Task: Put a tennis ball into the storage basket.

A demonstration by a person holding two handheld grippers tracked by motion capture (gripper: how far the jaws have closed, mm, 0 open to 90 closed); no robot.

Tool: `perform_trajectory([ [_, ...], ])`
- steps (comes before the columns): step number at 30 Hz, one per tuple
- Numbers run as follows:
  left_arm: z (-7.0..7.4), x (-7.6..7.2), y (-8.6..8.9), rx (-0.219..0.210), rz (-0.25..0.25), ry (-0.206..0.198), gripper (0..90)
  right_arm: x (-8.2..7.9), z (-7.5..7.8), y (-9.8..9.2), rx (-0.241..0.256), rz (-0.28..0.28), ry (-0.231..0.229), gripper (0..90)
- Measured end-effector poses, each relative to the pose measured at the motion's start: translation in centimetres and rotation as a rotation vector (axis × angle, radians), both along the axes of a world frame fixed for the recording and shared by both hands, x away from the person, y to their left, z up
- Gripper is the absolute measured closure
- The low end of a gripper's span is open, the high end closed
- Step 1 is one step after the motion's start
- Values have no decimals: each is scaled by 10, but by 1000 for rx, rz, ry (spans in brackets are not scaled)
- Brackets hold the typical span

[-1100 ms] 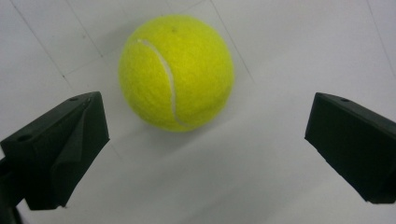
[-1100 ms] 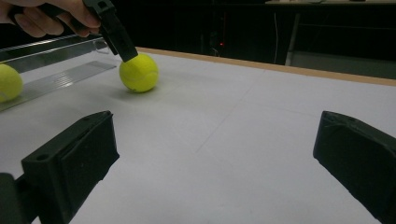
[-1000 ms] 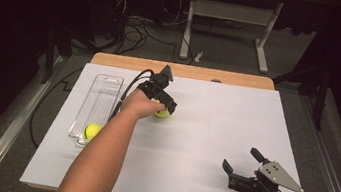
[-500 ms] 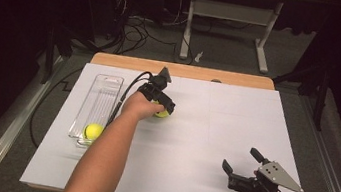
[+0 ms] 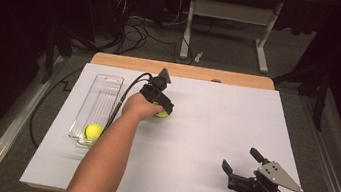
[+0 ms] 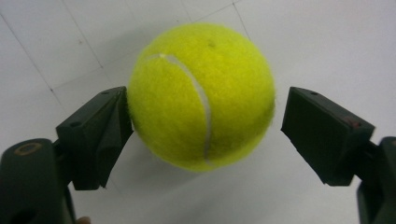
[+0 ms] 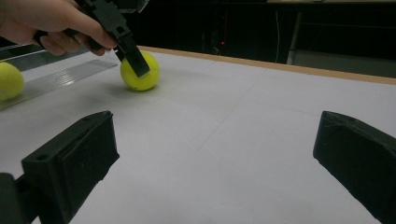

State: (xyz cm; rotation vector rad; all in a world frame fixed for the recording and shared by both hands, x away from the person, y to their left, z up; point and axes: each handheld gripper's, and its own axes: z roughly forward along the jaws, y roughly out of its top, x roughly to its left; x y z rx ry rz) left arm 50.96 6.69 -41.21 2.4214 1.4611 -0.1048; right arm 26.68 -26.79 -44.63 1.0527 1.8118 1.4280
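A yellow tennis ball [image 5: 162,113] lies on the white table sheet [image 5: 214,132], left of centre. My left gripper [image 5: 160,108] comes down over it, held by a hand. In the left gripper view the ball [image 6: 201,95] sits between the jaws: the left jaw touches its felt and the right jaw stands a small gap away. The left gripper [image 6: 205,114] is open around it. My right gripper [image 5: 240,159] rests open near the front right of the sheet, nothing between its jaws. From the right gripper [image 7: 215,140] the same ball [image 7: 140,72] shows far off, with one of the left gripper's fingers [image 7: 133,58] in front of it.
A clear plastic tray [image 5: 103,91] lies along the sheet's left side, with a second tennis ball [image 5: 93,131] at its near end. The table's wooden far edge [image 5: 182,70] shows beyond the sheet. Cables and a desk frame stand on the floor behind.
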Motion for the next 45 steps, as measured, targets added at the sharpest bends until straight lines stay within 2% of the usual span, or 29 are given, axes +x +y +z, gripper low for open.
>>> perform_trajectory([
  [5,0,-1,0,15,-1,-10,264,0,0,0,2,0,-1,4],
  [10,-1,-3,0,13,-3,-22,272,0,1,-1,3,-1,-3,4],
  [21,1,-3,1,15,1,-22,277,-1,1,0,3,0,-7,4],
  [25,6,-6,2,0,2,-22,277,0,1,-1,4,-1,-7,4],
  [32,17,-15,-2,-2,-26,-26,276,-1,2,1,2,2,-7,4],
  [35,23,-18,-2,-15,-35,-15,276,-1,2,1,2,3,-7,4],
  [45,33,-29,0,3,-68,-10,276,-1,2,2,-1,4,-6,4],
])
